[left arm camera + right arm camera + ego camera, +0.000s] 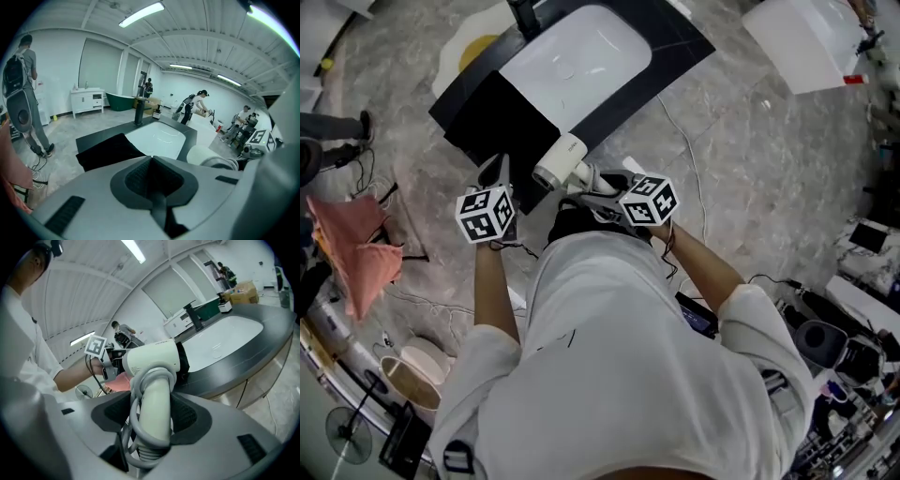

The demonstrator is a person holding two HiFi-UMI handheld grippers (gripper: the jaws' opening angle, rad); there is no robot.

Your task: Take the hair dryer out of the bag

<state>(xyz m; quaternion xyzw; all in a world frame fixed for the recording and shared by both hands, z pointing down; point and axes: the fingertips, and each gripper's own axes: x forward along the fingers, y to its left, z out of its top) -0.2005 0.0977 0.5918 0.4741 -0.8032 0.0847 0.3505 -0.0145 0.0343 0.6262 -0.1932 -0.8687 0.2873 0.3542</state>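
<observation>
My right gripper [598, 187] is shut on the handle of the white hair dryer [562, 161], held in the air in front of the counter. The grey cord is wound round the handle [154, 413], and the barrel [152, 361] points away to the left. The black bag [499, 114] lies flat on the dark counter, left of the basin; it also shows in the left gripper view [108, 150]. My left gripper [495, 178] hovers at the bag's near edge, left of the dryer [209, 156]. Its jaws [152, 180] are shut with nothing between them.
A white sink basin [581, 52] with a black faucet [523, 17] is set in the dark counter [670, 58]. A pink cloth [354, 246] hangs at the left. Cables cross the stone floor. Several people stand in the room [21, 89].
</observation>
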